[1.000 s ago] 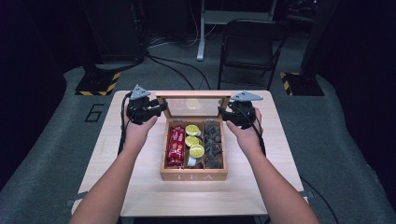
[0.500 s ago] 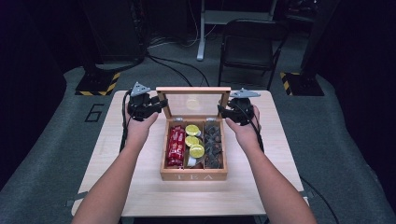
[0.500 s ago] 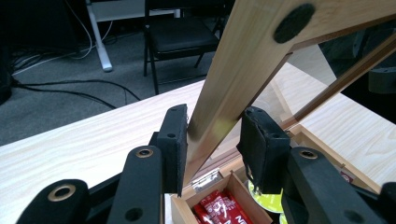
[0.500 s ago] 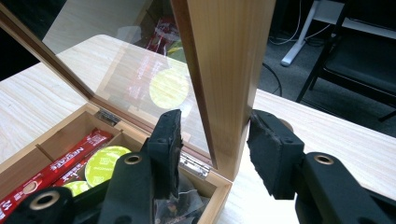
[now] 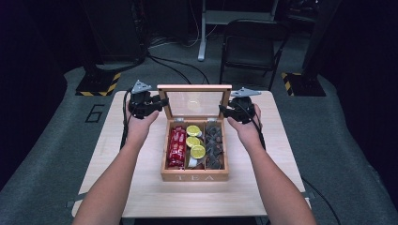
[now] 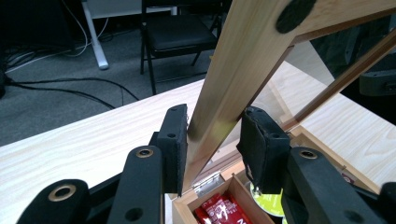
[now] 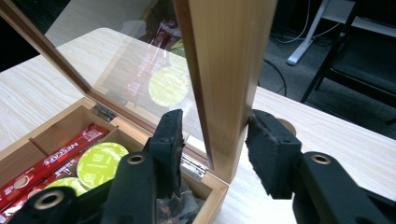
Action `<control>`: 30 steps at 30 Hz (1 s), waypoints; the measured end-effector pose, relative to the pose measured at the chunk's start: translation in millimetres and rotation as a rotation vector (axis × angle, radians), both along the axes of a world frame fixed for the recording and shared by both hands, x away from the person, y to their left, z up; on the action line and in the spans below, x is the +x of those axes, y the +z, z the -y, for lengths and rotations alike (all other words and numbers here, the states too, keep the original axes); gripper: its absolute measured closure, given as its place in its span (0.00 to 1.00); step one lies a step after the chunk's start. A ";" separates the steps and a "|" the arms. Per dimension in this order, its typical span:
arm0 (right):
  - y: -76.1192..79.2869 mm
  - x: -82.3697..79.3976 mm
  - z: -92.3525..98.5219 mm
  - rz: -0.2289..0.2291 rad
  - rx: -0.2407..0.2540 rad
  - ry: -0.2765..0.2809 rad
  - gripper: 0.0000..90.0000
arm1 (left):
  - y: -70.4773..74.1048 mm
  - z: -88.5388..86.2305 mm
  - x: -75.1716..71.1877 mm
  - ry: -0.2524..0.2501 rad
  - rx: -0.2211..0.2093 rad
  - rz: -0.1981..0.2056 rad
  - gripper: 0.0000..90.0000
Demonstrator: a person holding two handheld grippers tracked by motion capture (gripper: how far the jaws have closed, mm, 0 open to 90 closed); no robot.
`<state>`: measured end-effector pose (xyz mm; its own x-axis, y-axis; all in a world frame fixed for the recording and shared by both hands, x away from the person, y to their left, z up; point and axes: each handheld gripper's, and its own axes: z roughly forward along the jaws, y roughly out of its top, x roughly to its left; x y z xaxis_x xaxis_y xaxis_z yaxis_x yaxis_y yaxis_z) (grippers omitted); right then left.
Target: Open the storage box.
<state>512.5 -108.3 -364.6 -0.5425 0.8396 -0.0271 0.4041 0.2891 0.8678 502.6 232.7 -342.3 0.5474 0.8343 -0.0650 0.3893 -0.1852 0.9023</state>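
A wooden tea box [image 5: 195, 177] stands mid-table with its glass-paned lid [image 5: 194, 87] raised upright. Inside lie red sachet sticks [image 5: 177, 146], yellow-green capsules [image 5: 193, 140] and dark packets [image 5: 214, 145]. My left gripper [image 5: 162, 102] is shut on the lid's left side rail [image 6: 224, 93], both pads against the wood. My right gripper [image 5: 224, 110] straddles the lid's right rail [image 7: 224, 70]. Its jaws have just been closing: the outer pad [image 7: 273, 149] touches the wood, while the inner pad [image 7: 170, 140] stands slightly off it.
The light wooden table [image 5: 281, 154] has bare room on both sides of the box and in front of it. A black chair [image 5: 251, 44] and a desk leg [image 5: 202, 33] stand on the grey floor behind, with cables and striped stand bases [image 5: 96, 84].
The lid's top edge has moved slightly up the picture, and both grippers have stayed at its sides. The right gripper's jaws have narrowed around the rail.
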 end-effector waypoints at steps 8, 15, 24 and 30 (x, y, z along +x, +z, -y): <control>-1.2 4.4 -2.0 0.012 -0.008 -0.021 0.66 | 0.6 0.7 7.0 0.015 -0.025 -0.012 0.69; -1.0 9.0 -6.0 -0.002 -0.022 -0.037 0.64 | -0.9 1.9 11.5 0.019 -0.013 -0.004 0.69; 2.2 13.3 -10.8 0.000 -0.049 -0.063 0.67 | -5.6 3.3 16.6 0.030 -0.012 -0.019 0.69; 1.7 15.3 -9.6 -0.001 -0.041 -0.078 0.71 | -11.1 5.1 21.5 0.044 -0.008 -0.022 0.69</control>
<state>527.8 -98.8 -362.9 -0.4755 0.8775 -0.0618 0.4277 0.2920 0.8554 524.0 227.6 -353.5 0.5089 0.8568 -0.0829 0.4164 -0.1608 0.8948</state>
